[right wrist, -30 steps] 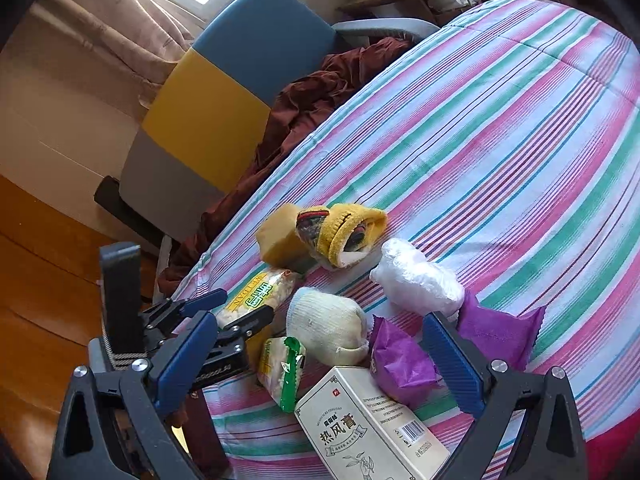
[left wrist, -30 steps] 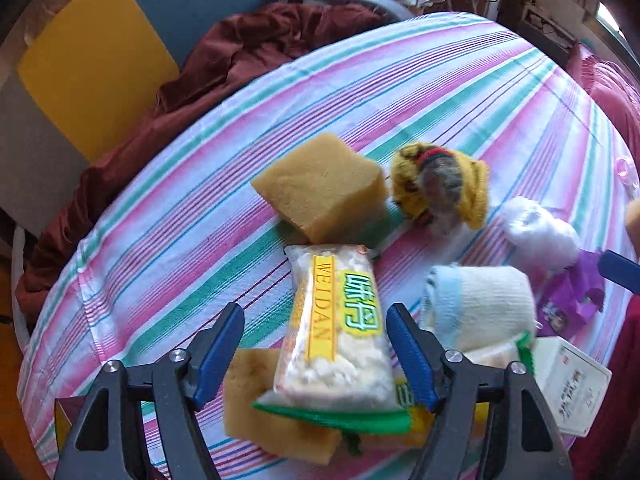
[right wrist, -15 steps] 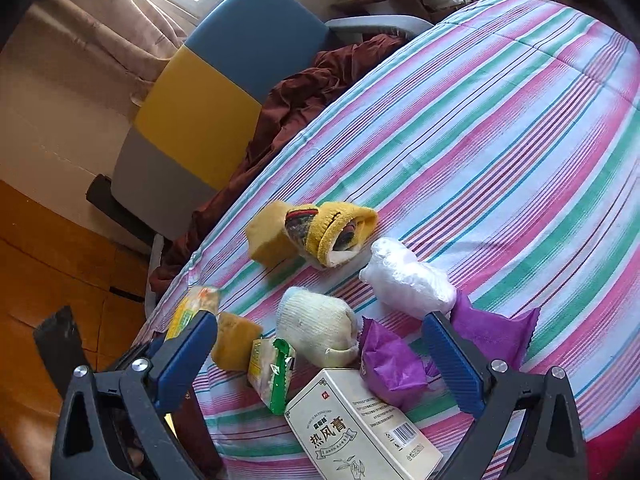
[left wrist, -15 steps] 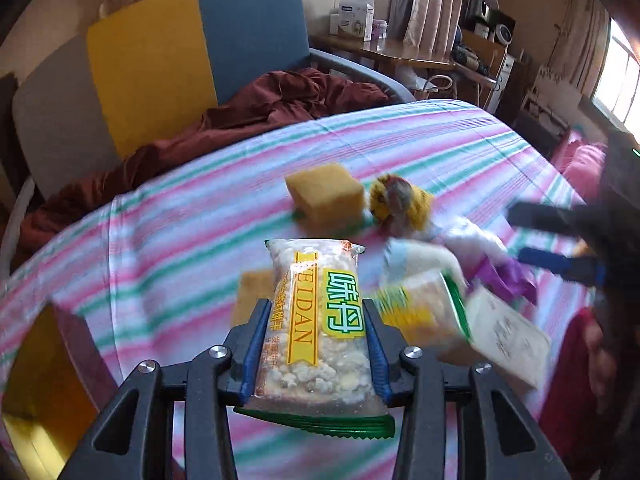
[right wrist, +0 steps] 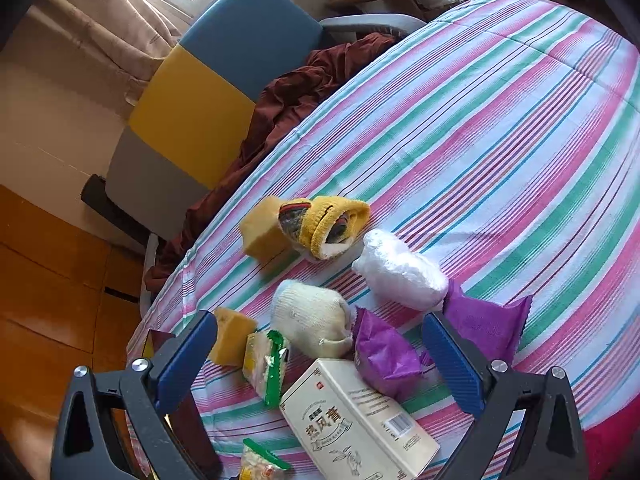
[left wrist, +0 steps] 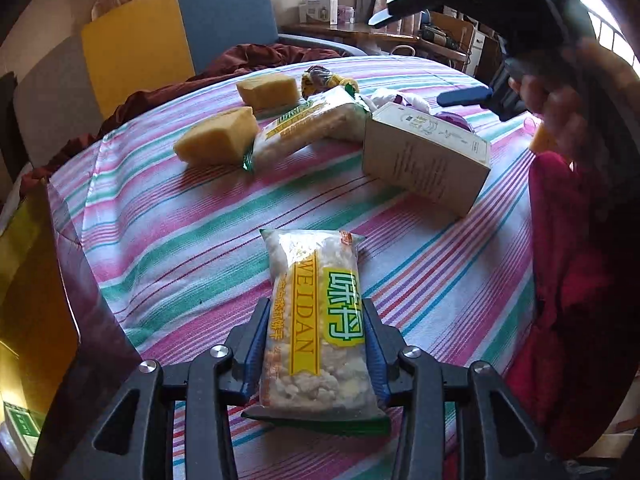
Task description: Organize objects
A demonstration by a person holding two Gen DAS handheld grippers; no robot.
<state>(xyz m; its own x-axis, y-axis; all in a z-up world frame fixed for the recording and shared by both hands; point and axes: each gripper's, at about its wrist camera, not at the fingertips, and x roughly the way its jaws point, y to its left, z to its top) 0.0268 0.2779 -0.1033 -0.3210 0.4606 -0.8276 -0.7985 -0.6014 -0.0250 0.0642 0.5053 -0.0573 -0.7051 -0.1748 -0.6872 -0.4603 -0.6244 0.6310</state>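
Observation:
My left gripper (left wrist: pixel 316 312) is shut on a clear snack packet (left wrist: pixel 312 264) with a yellow label, held just above the striped tablecloth (left wrist: pixel 180 240) near its front edge. Further back lie two yellow sponges (left wrist: pixel 218 138), a second snack packet (left wrist: pixel 308 128) and a white box (left wrist: pixel 424 156). My right gripper (right wrist: pixel 320 344) stands open above the pile, gripping nothing. Below it are a white rolled sock (right wrist: pixel 312 320), two purple packets (right wrist: pixel 384 352), the white box (right wrist: pixel 360 420), a white plastic bundle (right wrist: pixel 400 276) and a yellow sock (right wrist: pixel 332 224).
A yellow and dark red bag (left wrist: pixel 40 280) stands open beside the table's left edge. A chair (right wrist: pixel 224 80) draped with dark red cloth sits behind the table. A person's hand (left wrist: pixel 560 92) and red sleeve fill the right side.
My left gripper closed on the snack packet, lifted it off the pile and carried it toward the table's near edge by the bag. My right gripper stayed where it was.

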